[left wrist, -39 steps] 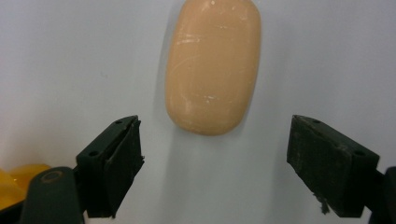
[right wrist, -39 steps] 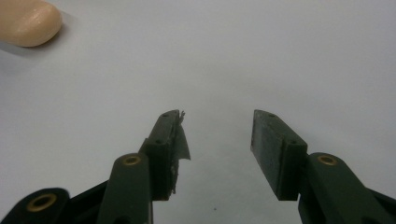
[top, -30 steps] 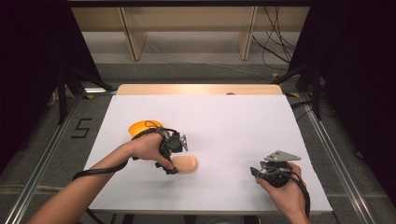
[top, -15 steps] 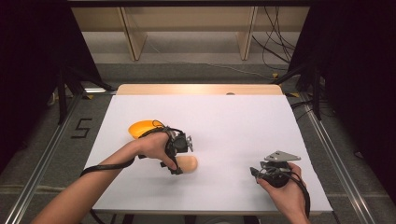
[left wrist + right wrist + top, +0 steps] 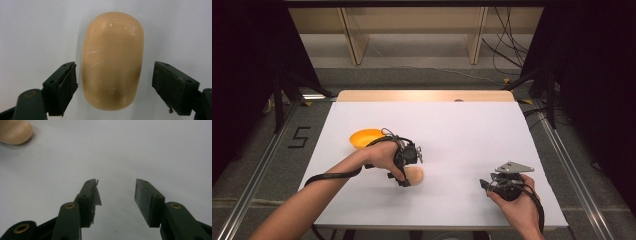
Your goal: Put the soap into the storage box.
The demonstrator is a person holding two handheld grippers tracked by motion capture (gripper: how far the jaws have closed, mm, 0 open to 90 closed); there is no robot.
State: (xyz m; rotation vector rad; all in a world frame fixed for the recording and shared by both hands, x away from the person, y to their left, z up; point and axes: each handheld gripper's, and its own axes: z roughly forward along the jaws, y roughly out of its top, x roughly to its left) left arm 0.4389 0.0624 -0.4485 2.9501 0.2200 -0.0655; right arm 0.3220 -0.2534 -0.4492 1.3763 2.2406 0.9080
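High view: one white surface, two tools, one orange bowl, one tan oval piece. Left tool gripped in the left hand, angled down over the tan oval piece near the middle of the surface; most of that piece hidden under hand and tool, just its right end poking out. Orange bowl just behind the left hand, its near rim cut off by the wrist and cable. Right tool low at the near right corner, held in the right hand, well apart from the piece. Jaw gaps too small to read from up here.

Left gripper view: tan oval piece lying lengthwise on the white surface between the two black jaws, whole outline visible, faint scuffs and pale flecks on its skin. Left tool released: spread wide, the left pad just beside the piece, a clear gap on the right; no contact on either side that can be made out.

Right gripper view: right tool likewise released, nothing but bare white surface between the pads; frayed pad lining on the left jaw. One end of the tan oval piece at the top left corner, the rest cut off by the frame edge.
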